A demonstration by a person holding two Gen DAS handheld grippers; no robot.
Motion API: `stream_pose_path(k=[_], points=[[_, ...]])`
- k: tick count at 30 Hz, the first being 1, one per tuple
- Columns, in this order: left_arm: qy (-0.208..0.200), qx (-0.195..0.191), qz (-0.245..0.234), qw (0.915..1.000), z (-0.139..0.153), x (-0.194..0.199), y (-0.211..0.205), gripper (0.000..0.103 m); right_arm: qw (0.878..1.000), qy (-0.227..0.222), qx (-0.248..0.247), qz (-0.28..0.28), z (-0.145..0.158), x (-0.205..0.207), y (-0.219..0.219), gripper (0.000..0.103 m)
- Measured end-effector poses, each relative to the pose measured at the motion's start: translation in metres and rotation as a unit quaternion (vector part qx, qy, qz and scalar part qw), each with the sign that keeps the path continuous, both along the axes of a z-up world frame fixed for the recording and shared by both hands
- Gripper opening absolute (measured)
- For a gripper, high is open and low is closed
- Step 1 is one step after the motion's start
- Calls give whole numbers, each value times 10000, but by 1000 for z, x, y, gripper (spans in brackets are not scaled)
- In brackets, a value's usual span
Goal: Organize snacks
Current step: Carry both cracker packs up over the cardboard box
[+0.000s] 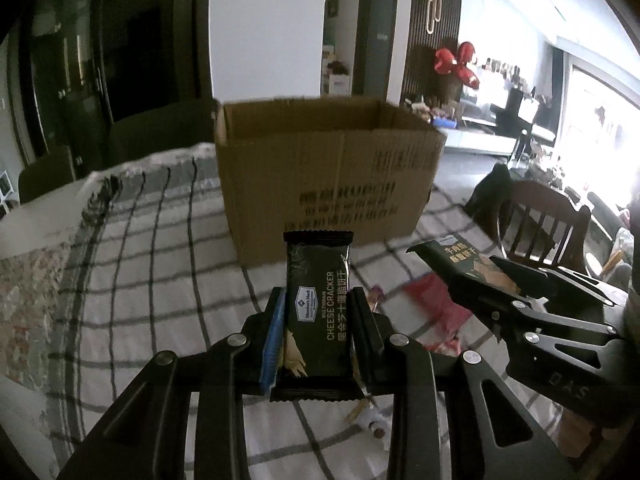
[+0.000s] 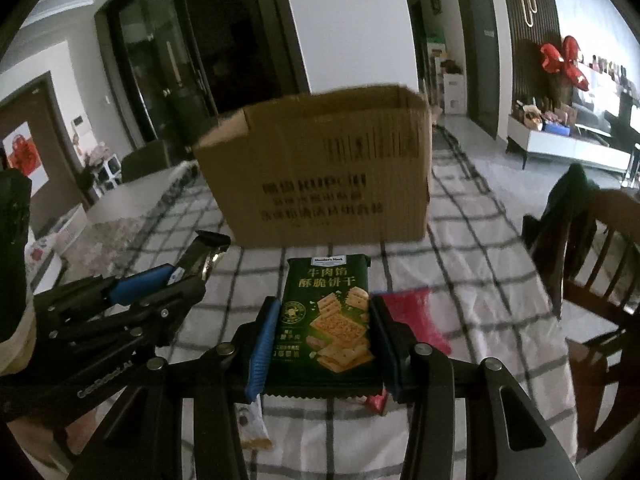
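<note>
My left gripper (image 1: 318,300) is shut on a black cheese cracker packet (image 1: 319,312), held above the checked tablecloth. My right gripper (image 2: 326,312) is shut on a green beef cracker packet (image 2: 332,320). An open cardboard box (image 1: 328,172) stands upright on the table just beyond both packets; it also shows in the right wrist view (image 2: 320,168). In the left wrist view the right gripper (image 1: 476,276) with its green packet (image 1: 460,256) is to the right. In the right wrist view the left gripper (image 2: 176,280) with its black packet (image 2: 200,256) is to the left.
A red snack packet (image 2: 416,316) lies on the checked tablecloth (image 2: 480,264) below the right gripper. Small wrapped snacks (image 2: 252,428) lie near the front. A wooden chair (image 2: 600,264) stands at the table's right side. A floral cloth (image 1: 32,292) covers the left.
</note>
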State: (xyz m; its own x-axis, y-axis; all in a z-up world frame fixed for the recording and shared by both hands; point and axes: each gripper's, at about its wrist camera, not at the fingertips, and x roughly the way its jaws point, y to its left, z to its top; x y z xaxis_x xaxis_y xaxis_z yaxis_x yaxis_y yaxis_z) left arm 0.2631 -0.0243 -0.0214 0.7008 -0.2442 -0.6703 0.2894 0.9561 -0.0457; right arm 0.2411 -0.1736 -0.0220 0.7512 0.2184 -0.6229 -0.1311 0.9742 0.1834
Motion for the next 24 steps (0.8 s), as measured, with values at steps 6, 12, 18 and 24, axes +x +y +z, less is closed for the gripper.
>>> stream_pose_path(k=[6, 12, 18, 24], points=[[-307, -18, 38, 9995, 27, 6, -3, 32, 9996, -292, -62, 30, 25, 7, -6, 46], [-533, -30, 49, 9986, 49, 20, -4, 32, 9978, -638, -167, 51, 51, 16, -9, 46], [-666, -45, 45, 9978, 67, 44, -7, 32, 9951, -964, -204, 121, 80, 37, -12, 46], [-659, -98, 1, 9978, 80, 72, -9, 32, 9943, -1032, -188, 217, 95, 63, -16, 46]])
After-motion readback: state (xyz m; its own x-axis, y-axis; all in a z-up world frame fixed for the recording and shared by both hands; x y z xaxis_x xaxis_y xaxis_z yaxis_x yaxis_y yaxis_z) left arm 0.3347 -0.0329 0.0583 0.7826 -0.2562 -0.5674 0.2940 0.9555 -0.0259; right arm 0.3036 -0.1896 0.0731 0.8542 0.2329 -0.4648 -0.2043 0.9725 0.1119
